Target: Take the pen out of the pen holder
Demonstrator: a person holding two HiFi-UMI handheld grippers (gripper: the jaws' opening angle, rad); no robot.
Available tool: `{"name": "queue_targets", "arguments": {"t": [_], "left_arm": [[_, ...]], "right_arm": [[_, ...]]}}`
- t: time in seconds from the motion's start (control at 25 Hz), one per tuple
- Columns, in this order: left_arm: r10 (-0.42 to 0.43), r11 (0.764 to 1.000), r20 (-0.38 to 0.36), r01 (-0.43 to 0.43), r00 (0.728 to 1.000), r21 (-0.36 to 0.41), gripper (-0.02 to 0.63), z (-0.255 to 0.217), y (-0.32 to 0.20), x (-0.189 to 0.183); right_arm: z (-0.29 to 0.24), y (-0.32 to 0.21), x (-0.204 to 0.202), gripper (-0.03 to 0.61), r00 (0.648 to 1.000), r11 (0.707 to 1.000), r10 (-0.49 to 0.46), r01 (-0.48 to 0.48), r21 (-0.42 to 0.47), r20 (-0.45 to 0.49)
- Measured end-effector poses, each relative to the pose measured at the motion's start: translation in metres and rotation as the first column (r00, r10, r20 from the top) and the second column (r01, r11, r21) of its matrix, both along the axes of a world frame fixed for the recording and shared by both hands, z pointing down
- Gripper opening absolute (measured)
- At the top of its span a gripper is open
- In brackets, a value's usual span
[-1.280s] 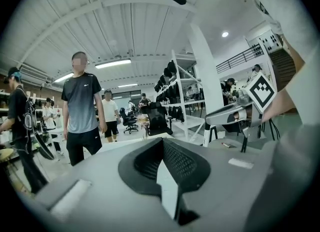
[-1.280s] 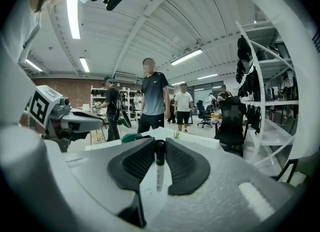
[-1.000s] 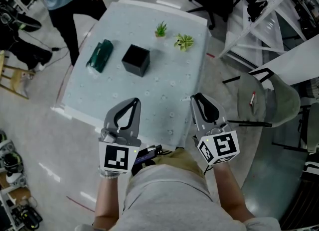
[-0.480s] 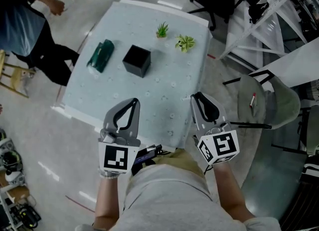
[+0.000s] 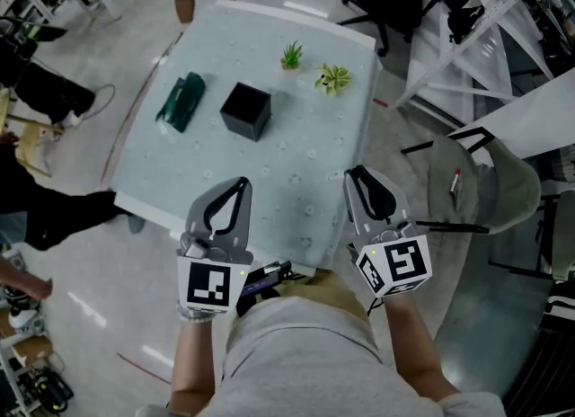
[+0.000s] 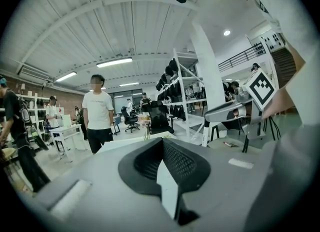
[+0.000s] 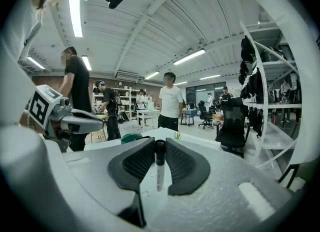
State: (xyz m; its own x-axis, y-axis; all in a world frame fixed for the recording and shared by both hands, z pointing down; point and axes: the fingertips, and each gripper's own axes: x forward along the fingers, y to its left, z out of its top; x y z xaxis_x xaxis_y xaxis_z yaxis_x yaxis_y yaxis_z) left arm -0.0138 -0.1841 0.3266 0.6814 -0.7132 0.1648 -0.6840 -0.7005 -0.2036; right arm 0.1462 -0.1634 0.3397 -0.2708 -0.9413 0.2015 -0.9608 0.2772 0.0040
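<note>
As the right gripper (image 7: 159, 143) clenches the pen (image 7: 159, 168), we steady it away from the pen holder (image 5: 245, 110); left gripper (image 6: 162, 142) jaws clenched, empty.

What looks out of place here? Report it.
The white pen with a black cap sits clamped in the right gripper, away from the black square pen holder on the pale table. Nothing looks spilled or damaged.

Pale table (image 5: 269, 168) bears a black pen holder (image 5: 245, 109), a green pouch, perhaps (image 5: 181, 100), two small plants (image 5: 290, 54) (image 5: 332, 75).
</note>
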Motion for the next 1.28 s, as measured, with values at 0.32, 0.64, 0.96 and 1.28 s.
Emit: {"name": "queue_targets", "arguments": {"t": [0.32,0.64,0.96,1.28], "left_arm": [[-0.004,1.0,-0.004,0.004,1.0,-0.003,0.014,-0.0008,-0.0015,-0.0007],[-0.003,1.0,-0.004,0.003,1.0,0.002,0.014,-0.0004,-0.0006,-0.0008],[-0.001,1.0,0.009,0.001,1.0,0.006,0.014,-0.0014,-0.0002,-0.0012],[0.001,1.0,0.019,-0.001,1.0,0.007,0.014,-0.0006,0.0003,-0.0006]], "right_arm": [[-0.003,-0.002,-0.0018,0.067,1.0,1.0,-0.006,0.006,0.002,-0.003],[-0.003,-0.0011,-0.0027,0.067,1.0,1.0,-0.002,0.002,0.011,-0.006],[-0.0026,-0.0007,-0.0034,0.067,1.0,1.0,-0.002,0.002,0.007,-0.012],[-0.0017,-0.0011,-0.0043,0.067,1.0,1.0,-0.003,0.004,0.005,-0.01]]}}
